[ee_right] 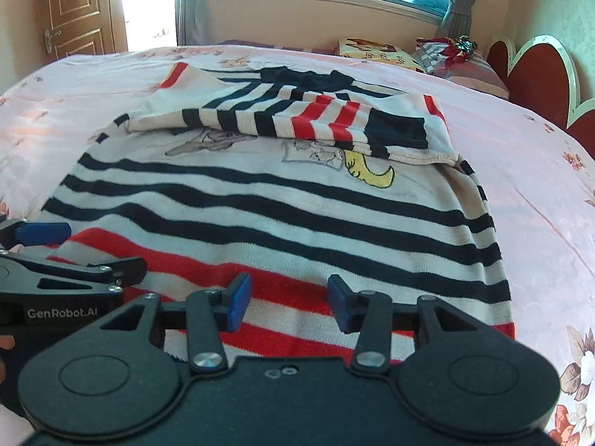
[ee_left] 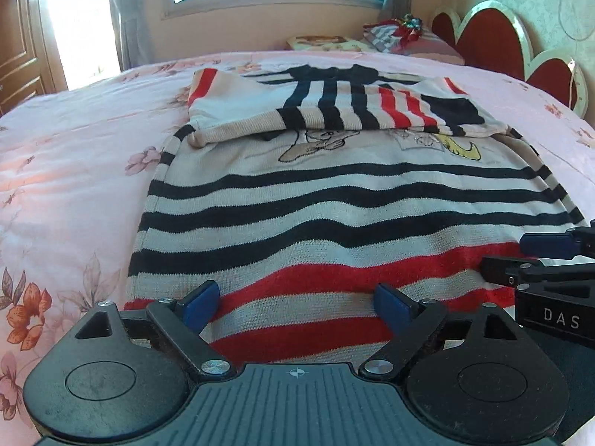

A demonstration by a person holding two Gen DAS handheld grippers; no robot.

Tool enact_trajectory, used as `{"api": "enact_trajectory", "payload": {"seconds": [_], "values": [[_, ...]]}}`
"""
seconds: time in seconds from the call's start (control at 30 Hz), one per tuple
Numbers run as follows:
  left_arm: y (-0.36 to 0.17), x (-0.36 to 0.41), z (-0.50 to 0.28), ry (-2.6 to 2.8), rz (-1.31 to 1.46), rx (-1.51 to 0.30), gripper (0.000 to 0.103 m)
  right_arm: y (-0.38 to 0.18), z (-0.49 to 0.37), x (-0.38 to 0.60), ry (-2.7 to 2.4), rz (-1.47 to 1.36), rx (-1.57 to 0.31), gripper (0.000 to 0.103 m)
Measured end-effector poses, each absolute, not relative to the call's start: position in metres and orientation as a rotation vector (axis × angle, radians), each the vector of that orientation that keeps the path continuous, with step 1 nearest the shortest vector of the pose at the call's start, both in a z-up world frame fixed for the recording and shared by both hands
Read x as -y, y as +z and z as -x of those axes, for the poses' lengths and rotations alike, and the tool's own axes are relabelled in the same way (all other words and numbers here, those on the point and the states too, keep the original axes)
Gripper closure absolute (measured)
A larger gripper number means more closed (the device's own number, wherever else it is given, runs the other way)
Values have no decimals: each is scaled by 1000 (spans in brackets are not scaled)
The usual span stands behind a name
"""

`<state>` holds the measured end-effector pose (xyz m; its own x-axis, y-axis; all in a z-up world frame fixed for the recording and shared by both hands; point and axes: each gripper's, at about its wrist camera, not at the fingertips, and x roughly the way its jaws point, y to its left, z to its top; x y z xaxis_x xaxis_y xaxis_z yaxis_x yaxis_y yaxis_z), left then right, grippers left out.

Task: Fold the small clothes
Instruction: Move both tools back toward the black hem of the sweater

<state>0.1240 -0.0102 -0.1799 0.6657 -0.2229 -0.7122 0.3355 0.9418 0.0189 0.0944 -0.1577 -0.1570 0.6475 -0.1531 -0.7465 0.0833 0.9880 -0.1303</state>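
Over sweater (ee_left: pixel 334 215) hem: left hand-held gripper (ee_left: pixel 297 303) wide open, empty.

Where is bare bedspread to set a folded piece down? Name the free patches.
The widest free patch is the bedspread left of the striped sweater, running toward the door side. Another lies right of the sweater, before the heart-shaped headboard. The far corner is crowded with pillows. At the near hem both open grippers, left hand-held gripper and right hand-held gripper, take the room.
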Motion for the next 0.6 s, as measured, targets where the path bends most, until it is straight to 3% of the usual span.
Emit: {"api": "enact_trajectory", "payload": {"seconds": [0.13,0.27,0.33,0.47,0.5,0.53,0.6], "values": [[-179,-7,-117,-321,-150,-790,8,-161,-72,182,-212,90,-844,57],[-179,-29,-108,-325,-138,-790,8,-161,-44,221,-292,26,-846,42],[-179,-34,-103,-324,-137,-790,8,-161,-33,234,-321,-16,-845,40],[-174,-36,-94,-309,-134,-801,8,-157,-26,230,-344,-1,-849,42],[-170,-35,-92,-310,-130,-800,8,-153,-26,225,-335,2,-845,45],[-166,-34,-89,-322,-121,-796,8,-149,-25,220,-315,3,-839,55],[-158,-30,-82,-346,-104,-785,8,-141,-23,207,-273,10,-817,56]]}}
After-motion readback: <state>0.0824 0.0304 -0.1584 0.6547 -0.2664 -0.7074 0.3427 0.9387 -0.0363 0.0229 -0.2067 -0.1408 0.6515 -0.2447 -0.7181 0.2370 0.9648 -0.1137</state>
